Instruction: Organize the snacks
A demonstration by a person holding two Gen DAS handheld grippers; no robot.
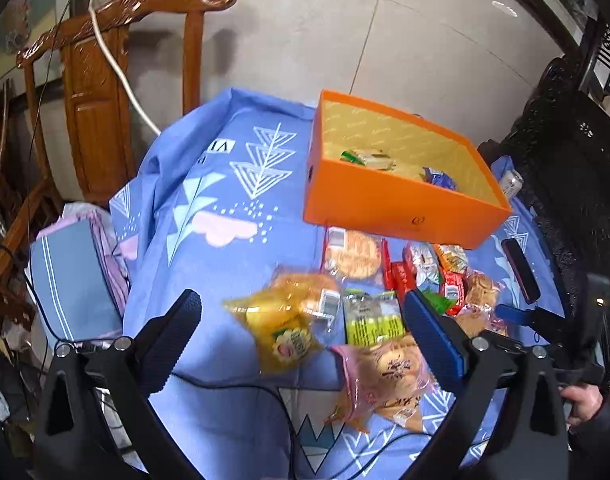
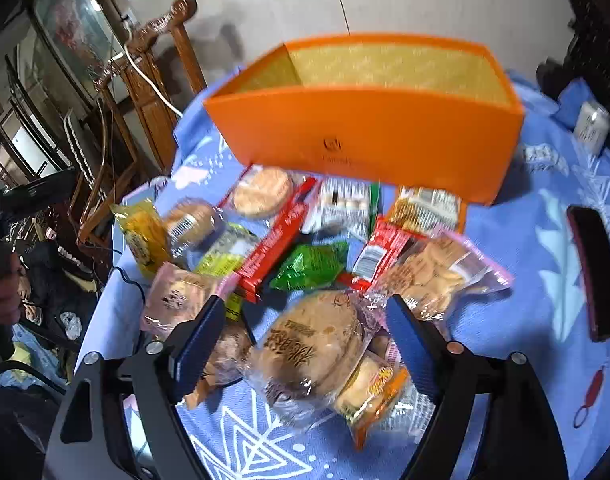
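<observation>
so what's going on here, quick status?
A person with a handheld gripper in each hand is sorting wrapped snacks into an orange box on a blue-clothed table. A few packets already lie inside the box; most of the pile is still on the cloth in front of it. The right gripper is open, its fingers on either side of a clear-wrapped round pastry, not yet closed on it. The left gripper is open over a yellow snack bag, holding nothing.
</observation>
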